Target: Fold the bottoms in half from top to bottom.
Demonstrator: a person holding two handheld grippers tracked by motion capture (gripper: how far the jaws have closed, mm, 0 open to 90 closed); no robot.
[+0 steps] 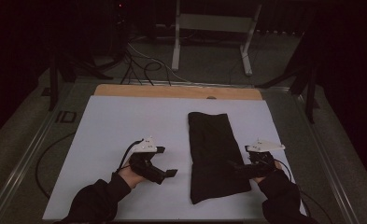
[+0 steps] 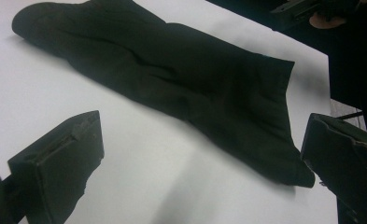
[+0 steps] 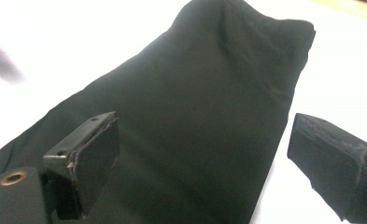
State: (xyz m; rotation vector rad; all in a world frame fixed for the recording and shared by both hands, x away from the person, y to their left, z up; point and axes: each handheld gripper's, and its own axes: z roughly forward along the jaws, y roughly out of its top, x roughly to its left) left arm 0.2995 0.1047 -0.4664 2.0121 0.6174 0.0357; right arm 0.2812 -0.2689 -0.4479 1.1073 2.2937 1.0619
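Cloth (image 1: 214, 156), one folded dark piece, lies on the white table (image 1: 120, 126) with its long axis running away from the person, right of centre. Right gripper (image 1: 241, 166) is nearer, at the cloth's near right edge, jaws wide apart above the fabric and pinching nothing. Left gripper (image 1: 171, 173) sits apart to the cloth's left, jaws also spread and empty. Two grippers, one cloth.

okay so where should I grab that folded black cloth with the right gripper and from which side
Take the folded black cloth at its near right corner, coming in low from the right edge with the right gripper. The cloth lies flat on the white table cover, so only its edges give the open jaws something to slide under and pinch.
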